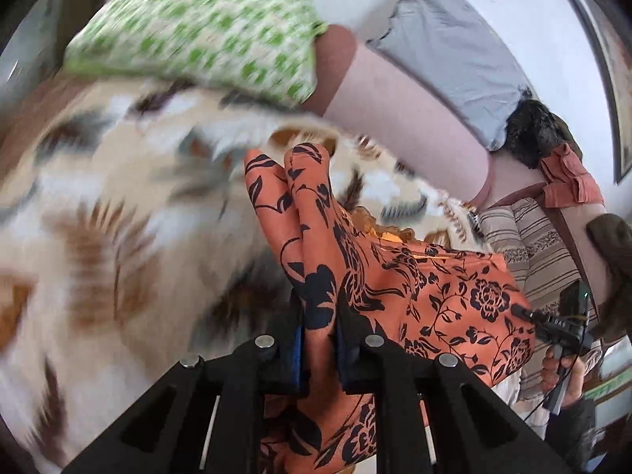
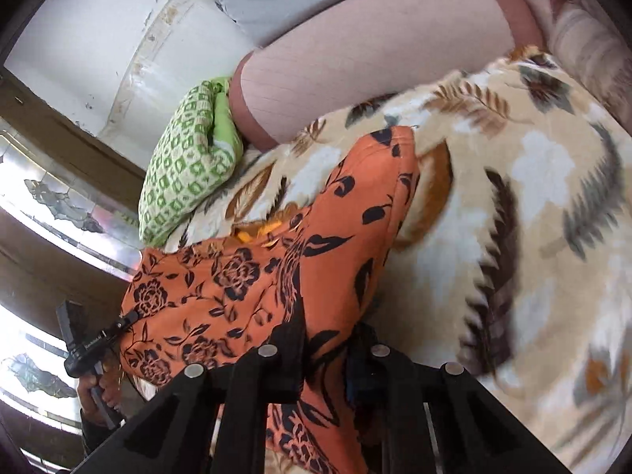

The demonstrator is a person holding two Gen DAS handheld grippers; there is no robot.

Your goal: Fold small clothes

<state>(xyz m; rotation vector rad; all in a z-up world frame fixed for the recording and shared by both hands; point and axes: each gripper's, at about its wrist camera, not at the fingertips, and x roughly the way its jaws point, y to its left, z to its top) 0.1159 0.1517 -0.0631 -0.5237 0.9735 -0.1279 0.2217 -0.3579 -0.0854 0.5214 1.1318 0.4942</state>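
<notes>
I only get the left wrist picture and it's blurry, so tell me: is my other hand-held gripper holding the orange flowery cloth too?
Observer: Yes, the right wrist view shows the right hand-held gripper shut on the orange floral garment.
Operator: What's the green blur?
Observer: A pillow with green squares, sharp there, beside a pink cushion.
Operator: Anything else over there?
Observer: A window with leaf-patterned glass, at that view's left edge.
</notes>
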